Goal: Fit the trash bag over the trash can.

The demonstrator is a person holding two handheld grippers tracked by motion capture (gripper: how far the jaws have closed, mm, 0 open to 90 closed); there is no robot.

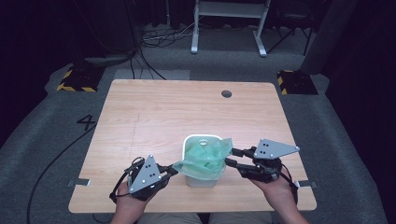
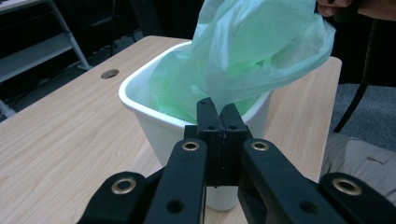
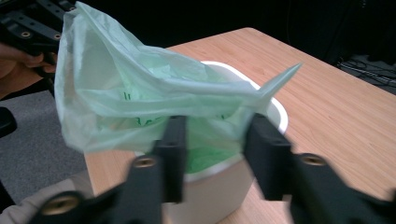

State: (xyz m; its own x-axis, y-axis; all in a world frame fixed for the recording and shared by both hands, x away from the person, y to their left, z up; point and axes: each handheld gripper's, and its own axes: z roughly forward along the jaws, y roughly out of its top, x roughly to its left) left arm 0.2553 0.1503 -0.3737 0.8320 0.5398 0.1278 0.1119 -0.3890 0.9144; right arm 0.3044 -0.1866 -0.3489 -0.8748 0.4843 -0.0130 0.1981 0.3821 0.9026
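We see a thin green plastic bag (image 1: 205, 158) sitting in a small white bin (image 1: 201, 179) near the front edge of the wooden surface (image 1: 154, 112), its upper part lifted above the rim and spread between both claws. The left claw (image 2: 217, 109) has its jaws pressed together on a corner of the bag's edge. The right claw (image 3: 215, 135) is at the opposite side with its jaws partly apart and the bag's edge lying between them; we cannot tell whether they pinch it.

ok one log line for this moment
left gripper: shut on bag edge | right gripper: open, bag edge between jaws | bag: partly in bin, mouth lifted | bin: upright on table
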